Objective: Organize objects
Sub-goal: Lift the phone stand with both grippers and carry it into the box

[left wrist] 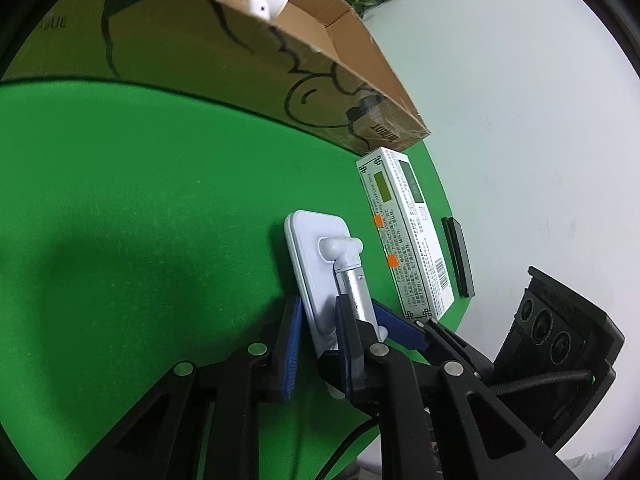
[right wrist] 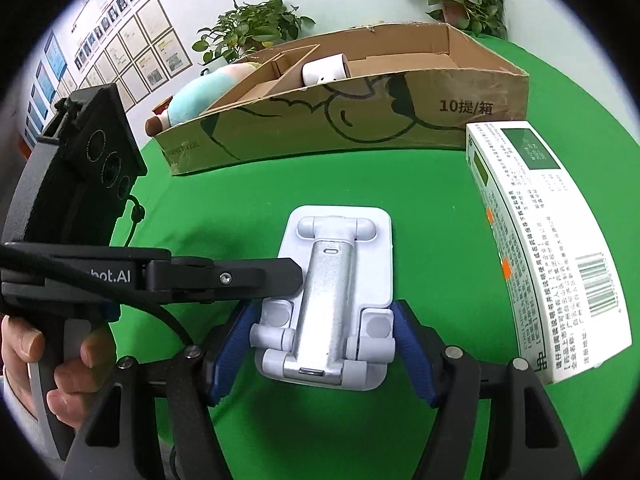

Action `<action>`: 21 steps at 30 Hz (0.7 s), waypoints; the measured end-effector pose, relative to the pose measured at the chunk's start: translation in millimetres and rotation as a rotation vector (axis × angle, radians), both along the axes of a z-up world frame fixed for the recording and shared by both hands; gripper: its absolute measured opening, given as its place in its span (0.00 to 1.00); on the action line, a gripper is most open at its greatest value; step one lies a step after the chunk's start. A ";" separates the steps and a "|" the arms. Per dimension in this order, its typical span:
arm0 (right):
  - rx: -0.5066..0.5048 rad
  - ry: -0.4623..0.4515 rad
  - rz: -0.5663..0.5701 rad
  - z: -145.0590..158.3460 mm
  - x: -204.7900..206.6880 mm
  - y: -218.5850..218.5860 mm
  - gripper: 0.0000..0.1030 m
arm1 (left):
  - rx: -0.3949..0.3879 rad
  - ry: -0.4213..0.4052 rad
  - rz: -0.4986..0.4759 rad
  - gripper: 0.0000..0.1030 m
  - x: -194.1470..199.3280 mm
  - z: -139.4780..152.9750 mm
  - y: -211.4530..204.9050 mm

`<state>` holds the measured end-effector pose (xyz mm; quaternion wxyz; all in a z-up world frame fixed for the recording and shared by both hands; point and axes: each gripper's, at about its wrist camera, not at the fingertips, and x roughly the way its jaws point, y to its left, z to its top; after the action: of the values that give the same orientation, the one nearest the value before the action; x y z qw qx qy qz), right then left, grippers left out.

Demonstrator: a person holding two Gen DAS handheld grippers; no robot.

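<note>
A pale blue folding phone stand (right wrist: 340, 264) with a silver metal arm lies on the green table. My right gripper (right wrist: 326, 344) is shut on its near end, blue pads against both sides. My left gripper (left wrist: 320, 320) comes in from the side and is shut on the stand's plate (left wrist: 316, 264); its black finger (right wrist: 248, 276) crosses the right wrist view. A white medicine box (right wrist: 540, 248) lies to the right, also in the left wrist view (left wrist: 404, 232). The cardboard box (right wrist: 360, 112) stands behind.
The cardboard box holds dividers and a white object (right wrist: 324, 70). A plush toy (right wrist: 200, 96) and potted plants (right wrist: 252, 28) sit behind it. A thin black object (left wrist: 458, 256) lies by the table edge near the medicine box.
</note>
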<state>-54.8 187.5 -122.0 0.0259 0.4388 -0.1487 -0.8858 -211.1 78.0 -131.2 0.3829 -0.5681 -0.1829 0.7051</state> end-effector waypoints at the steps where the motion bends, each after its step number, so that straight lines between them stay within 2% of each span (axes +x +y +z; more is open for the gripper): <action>1: -0.015 0.001 -0.004 0.2 0.6 0.9 0.66 | -0.005 0.012 -0.002 0.12 0.4 3.8 0.1; 5: -0.031 0.019 -0.015 4.4 -0.8 1.0 0.66 | -0.005 0.050 -0.008 0.12 -1.5 19.8 -0.4; 11: -0.007 0.091 -0.022 26.5 -2.6 -2.5 0.66 | 0.014 0.116 -0.008 0.12 -2.4 52.9 -9.9; 16: 0.011 0.152 -0.031 50.2 -10.4 -2.2 0.66 | 0.025 0.187 -0.011 0.12 -20.0 78.3 -17.5; 17: 0.006 0.167 -0.035 56.6 -13.4 -1.0 0.66 | 0.026 0.199 -0.011 0.12 -17.3 80.6 -4.8; 21: 0.023 0.213 -0.043 75.5 -19.5 0.9 0.66 | 0.033 0.249 -0.012 0.12 -28.5 104.9 3.7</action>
<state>-74.4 188.4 -46.5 0.0173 0.3389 -0.1441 -0.9295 -239.5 81.7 -26.4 0.4159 -0.4710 -0.1422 0.7648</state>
